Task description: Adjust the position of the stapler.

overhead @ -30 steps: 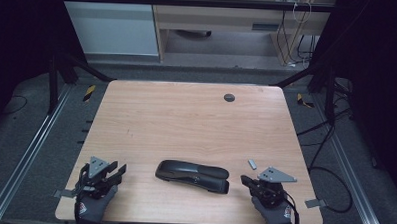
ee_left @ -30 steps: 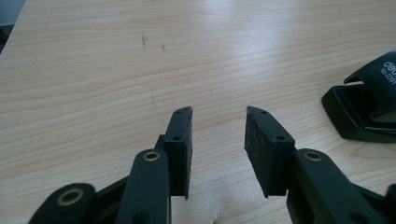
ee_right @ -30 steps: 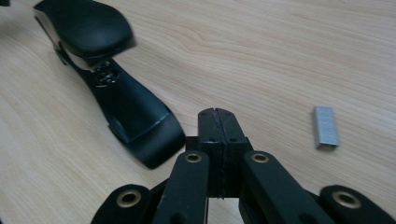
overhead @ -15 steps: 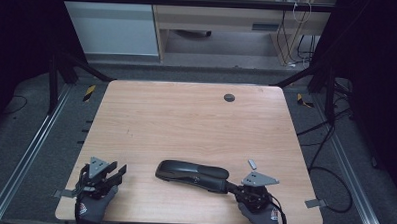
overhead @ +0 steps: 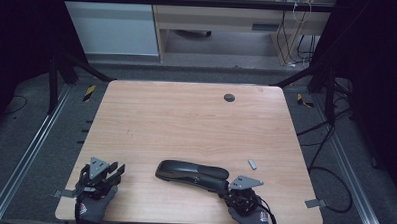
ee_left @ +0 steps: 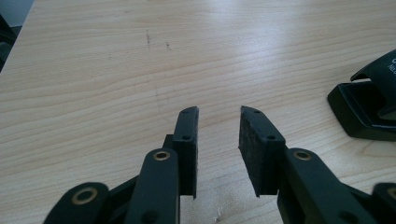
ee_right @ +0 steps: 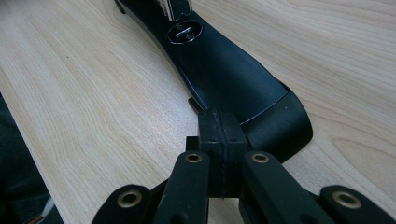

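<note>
Stapler (overhead: 193, 174) lies flat on our table (overhead: 186, 121); our right gripper (ee_right: 219, 128) presses its closed pads against the rear end, while our left gripper (ee_left: 218, 135) stands parted, holding nothing.

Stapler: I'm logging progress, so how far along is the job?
Barely begun. Done: nothing visible; the stapler lies unheld. In hand: the right gripper, jaws shut and empty, sits at the stapler's rounded end. Remaining: any grasp or press; the left gripper is open, apart.
</note>
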{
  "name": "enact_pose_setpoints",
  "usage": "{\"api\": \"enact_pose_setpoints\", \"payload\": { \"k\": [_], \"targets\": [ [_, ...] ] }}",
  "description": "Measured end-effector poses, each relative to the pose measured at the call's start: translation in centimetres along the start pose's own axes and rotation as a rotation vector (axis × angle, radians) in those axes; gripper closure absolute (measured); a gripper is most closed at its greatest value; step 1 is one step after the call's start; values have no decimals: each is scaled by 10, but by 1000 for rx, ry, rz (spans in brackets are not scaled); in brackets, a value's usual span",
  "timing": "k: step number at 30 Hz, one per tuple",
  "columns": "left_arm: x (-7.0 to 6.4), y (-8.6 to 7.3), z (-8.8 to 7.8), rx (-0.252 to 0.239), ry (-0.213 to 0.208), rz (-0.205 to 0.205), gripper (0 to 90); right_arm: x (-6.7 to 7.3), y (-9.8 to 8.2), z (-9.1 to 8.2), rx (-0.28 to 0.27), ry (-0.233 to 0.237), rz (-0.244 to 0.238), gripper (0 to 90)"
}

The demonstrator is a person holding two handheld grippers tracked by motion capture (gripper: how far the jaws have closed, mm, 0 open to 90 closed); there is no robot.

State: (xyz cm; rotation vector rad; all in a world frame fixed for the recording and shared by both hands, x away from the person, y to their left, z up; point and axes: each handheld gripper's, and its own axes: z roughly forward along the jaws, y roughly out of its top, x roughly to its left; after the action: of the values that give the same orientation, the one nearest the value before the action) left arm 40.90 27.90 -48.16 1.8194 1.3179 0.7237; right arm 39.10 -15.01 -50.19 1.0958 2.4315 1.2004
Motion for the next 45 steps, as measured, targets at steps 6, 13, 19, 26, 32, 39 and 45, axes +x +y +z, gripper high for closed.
{"api": "enact_pose_setpoints", "payload": {
  "k": [6, 13, 19, 26, 32, 39, 45],
  "targets": [
    [0, 0, 0, 2, -1, 2, 672, 0, 0, 0, 0, -10, -7, 900],
    [-1, 0, 0, 2, -2, 3, 666, -4, 2, 1, -12, -50, 0, 900],
    [-2, 0, 1, -1, -6, 7, 661, -12, 4, 3, -38, -84, 17, 900],
    [-3, 1, 1, -2, -7, 14, 651, -16, 6, 6, -42, -98, 18, 900],
    [-7, 5, -2, -16, -20, 34, 603, -17, 7, -4, -96, -95, 30, 900],
    [-19, 14, -6, -33, -60, 70, 544, -31, 5, -20, -154, -138, 67, 852],
    [-26, 24, -11, -41, -94, 91, 472, -42, 4, -30, -187, -173, 85, 787]
  ]
}}
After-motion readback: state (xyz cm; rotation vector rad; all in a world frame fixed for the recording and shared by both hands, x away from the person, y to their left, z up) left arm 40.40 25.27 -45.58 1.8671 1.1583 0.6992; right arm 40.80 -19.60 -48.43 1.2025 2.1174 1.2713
